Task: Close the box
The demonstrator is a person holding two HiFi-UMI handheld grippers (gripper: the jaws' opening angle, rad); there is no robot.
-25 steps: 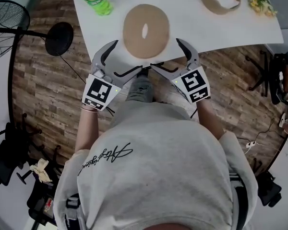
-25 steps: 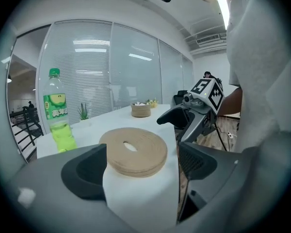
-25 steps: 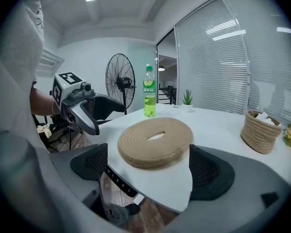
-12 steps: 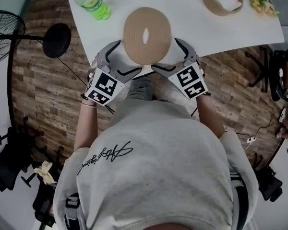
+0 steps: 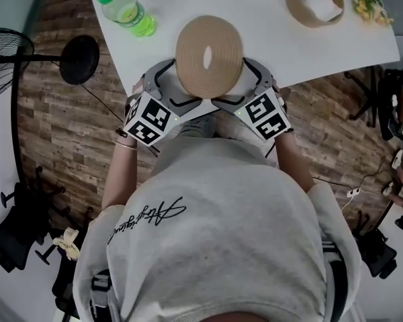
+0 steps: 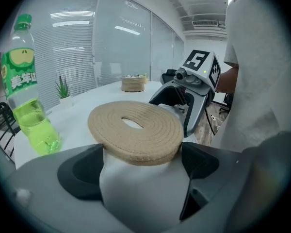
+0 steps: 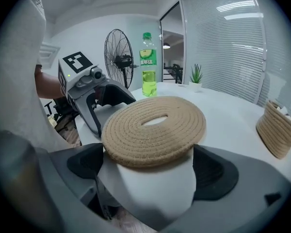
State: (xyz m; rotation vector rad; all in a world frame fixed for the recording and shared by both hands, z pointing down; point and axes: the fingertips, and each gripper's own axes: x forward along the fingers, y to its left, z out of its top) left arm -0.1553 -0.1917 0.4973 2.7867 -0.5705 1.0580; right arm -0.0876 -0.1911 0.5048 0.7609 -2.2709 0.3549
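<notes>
A round woven lid (image 5: 209,56) with an oval slot lies near the white table's (image 5: 336,42) front edge. My left gripper (image 5: 171,89) and right gripper (image 5: 242,86) flank it from the near side, and its rim covers their fingertips. In the left gripper view the lid (image 6: 136,130) overhangs the gap of my left gripper (image 6: 140,171), whose jaws stand wide. In the right gripper view the lid (image 7: 155,127) likewise overhangs my right gripper (image 7: 150,171), whose jaws are opening. No pad presses on the lid. The open woven box (image 5: 314,2) stands at the far right.
A green bottle (image 5: 127,9) stands at the table's far left. Yellow flowers (image 5: 369,5) lie beside the box. A standing fan (image 5: 7,39) and a round black stand (image 5: 80,56) are on the wooden floor to the left, with chairs around.
Both grippers have moved forward and inward to the lid's near rim, which now covers their fingertips. Their jaws have spread a little wider.
</notes>
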